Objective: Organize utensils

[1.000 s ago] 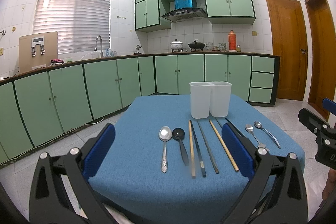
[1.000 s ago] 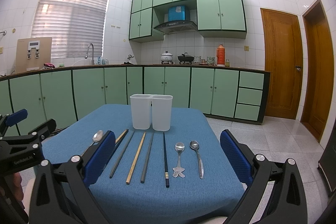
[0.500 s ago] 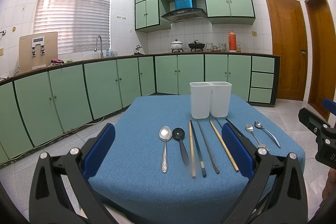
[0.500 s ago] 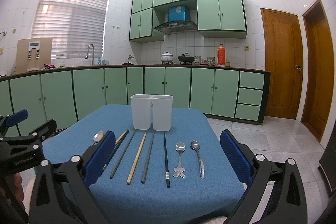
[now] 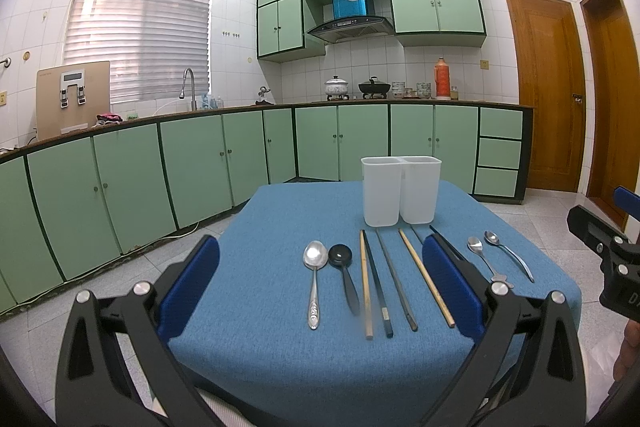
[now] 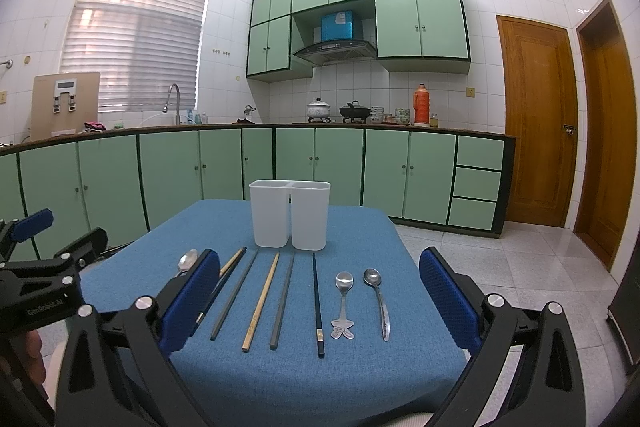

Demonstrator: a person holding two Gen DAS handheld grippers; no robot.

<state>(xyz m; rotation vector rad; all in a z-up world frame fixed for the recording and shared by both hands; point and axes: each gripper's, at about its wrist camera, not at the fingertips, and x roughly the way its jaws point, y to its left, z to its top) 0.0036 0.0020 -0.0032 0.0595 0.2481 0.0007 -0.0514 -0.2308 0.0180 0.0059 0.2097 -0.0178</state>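
A white two-compartment holder [image 5: 401, 191] [image 6: 289, 213] stands upright at the far side of the blue-clothed table [image 5: 280, 227] [image 6: 360, 235]. In front of it lie a row of utensils: a steel spoon [image 5: 314, 279], a black spoon [image 5: 344, 273], several chopsticks [image 5: 400, 281] [image 6: 262, 301], and two small steel spoons [image 6: 344, 305] [image 6: 378, 301] at the right. My left gripper [image 5: 320, 287] hangs open over the near left of the row, holding nothing. My right gripper [image 6: 318, 301] is open above the near right part, also holding nothing.
Green cabinets [image 5: 200, 163] and a counter with sink tap [image 5: 188, 87], pots [image 6: 318, 109] and a red flask [image 6: 420, 105] line the far walls. Wooden doors [image 6: 536, 123] stand at the right. Tiled floor [image 6: 500, 267] surrounds the table.
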